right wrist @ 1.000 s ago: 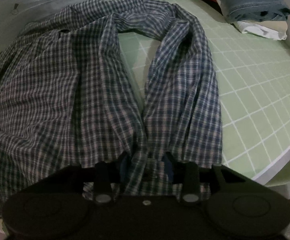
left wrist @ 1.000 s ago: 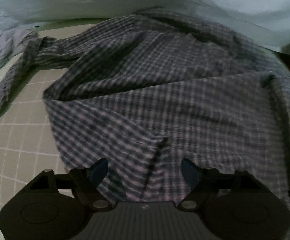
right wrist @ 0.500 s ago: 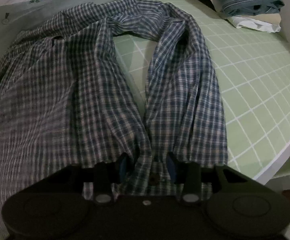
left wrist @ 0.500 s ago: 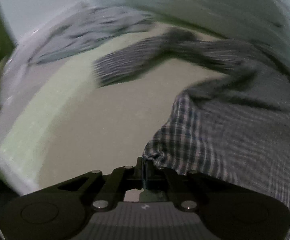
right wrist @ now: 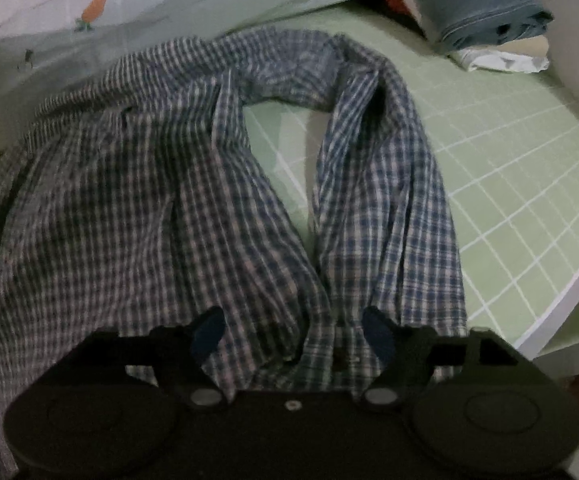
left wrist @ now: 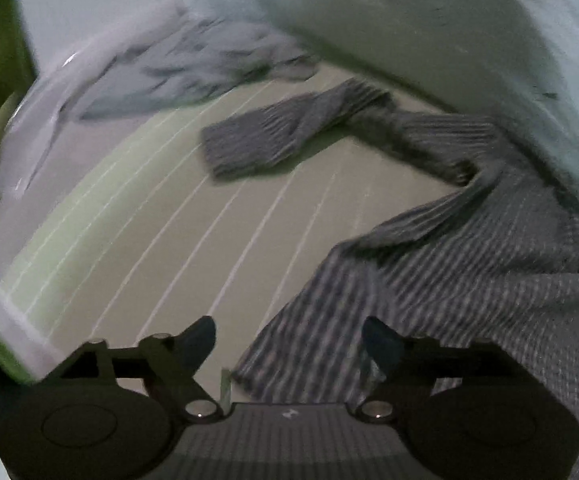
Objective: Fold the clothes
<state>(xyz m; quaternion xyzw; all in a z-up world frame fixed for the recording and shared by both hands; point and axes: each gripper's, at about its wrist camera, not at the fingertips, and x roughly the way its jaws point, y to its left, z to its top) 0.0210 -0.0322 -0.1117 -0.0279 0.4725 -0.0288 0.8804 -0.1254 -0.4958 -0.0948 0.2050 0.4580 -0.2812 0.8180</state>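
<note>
A blue-and-white checked shirt (right wrist: 149, 208) lies spread on a green gridded mat (right wrist: 509, 168). In the right wrist view my right gripper (right wrist: 291, 330) is open, its fingers straddling the shirt's near hem and button placket. In the left wrist view my left gripper (left wrist: 289, 338) is open and empty; the shirt's corner (left wrist: 429, 300) lies between and right of its fingers. One sleeve (left wrist: 289, 136) stretches out across the mat toward the far left.
A grey garment (left wrist: 177, 76) lies crumpled at the mat's far left. Folded jeans (right wrist: 477, 0) on white cloth sit at the far right. A pale sheet with a carrot print (right wrist: 95, 4) lies behind the shirt. The mat's edge (right wrist: 561, 292) runs on the right.
My left gripper swung left, closed on the shirt's corner half a second ago, and has now opened and let it go. My right gripper has opened wider over the hem.
</note>
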